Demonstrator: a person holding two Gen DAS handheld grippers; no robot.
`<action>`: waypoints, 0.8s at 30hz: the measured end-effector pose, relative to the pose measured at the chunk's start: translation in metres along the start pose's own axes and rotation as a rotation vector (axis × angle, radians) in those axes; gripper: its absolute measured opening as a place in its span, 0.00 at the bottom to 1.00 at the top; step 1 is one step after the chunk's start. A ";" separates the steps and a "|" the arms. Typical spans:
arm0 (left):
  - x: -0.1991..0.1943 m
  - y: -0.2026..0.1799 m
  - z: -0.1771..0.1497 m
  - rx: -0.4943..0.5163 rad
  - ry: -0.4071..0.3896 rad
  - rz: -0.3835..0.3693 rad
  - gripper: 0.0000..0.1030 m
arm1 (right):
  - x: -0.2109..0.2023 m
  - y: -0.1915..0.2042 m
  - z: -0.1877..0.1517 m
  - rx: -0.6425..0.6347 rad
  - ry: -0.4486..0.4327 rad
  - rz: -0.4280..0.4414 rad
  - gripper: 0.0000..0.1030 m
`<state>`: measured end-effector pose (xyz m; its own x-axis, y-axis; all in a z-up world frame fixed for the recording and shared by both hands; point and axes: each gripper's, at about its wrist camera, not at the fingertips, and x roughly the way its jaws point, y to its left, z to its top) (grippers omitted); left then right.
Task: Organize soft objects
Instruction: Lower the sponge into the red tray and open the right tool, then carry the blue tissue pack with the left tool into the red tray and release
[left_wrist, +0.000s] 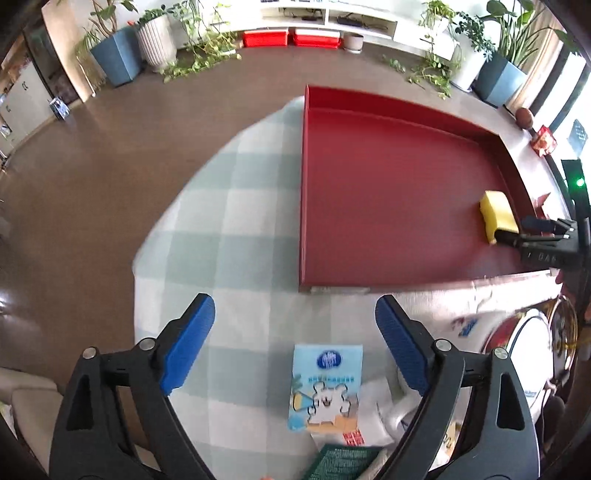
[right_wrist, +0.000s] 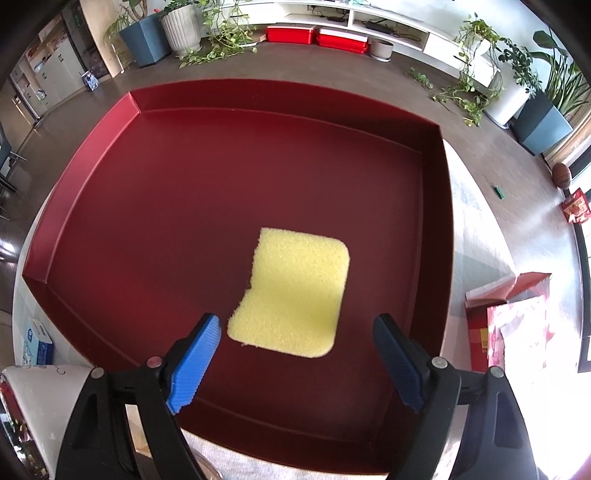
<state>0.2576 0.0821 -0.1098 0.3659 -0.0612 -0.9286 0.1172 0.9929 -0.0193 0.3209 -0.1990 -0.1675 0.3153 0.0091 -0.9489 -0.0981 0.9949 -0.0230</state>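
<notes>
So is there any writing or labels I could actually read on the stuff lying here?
Almost nothing reads clearly.
Blue tissue pack with a cartoon bear: round logo and a line of print, too blurred to read.
Dark green packet: small print, unreadable.
Red patch on the white wrapper: characters, too small.
Right gripper body: faint letters, illegible.
Yellow sponge and red tray: no text.

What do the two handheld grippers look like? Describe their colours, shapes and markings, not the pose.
Both look alike. The left gripper has two black, angular plastic arms with triangular cut-outs and round silver pivot pins, each ending in a blue ribbed pad. The right gripper has the same black arms, silver pins and blue ribbed pads. Seen from the left camera, its black body bears faint, unreadable lettering. No cables or sleeves show.
</notes>
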 end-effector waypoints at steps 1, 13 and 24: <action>0.002 0.001 -0.003 -0.002 0.012 -0.002 0.87 | -0.002 -0.001 -0.001 0.003 -0.003 0.001 0.84; 0.030 -0.008 -0.033 0.063 0.121 0.051 0.88 | -0.054 -0.014 -0.030 0.044 -0.105 -0.017 0.84; 0.040 -0.004 -0.043 0.052 0.206 -0.167 0.88 | -0.065 -0.013 -0.028 0.033 -0.114 -0.018 0.84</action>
<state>0.2318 0.0797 -0.1631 0.1425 -0.1965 -0.9701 0.2095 0.9639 -0.1645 0.2749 -0.2150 -0.1145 0.4222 0.0005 -0.9065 -0.0608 0.9978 -0.0277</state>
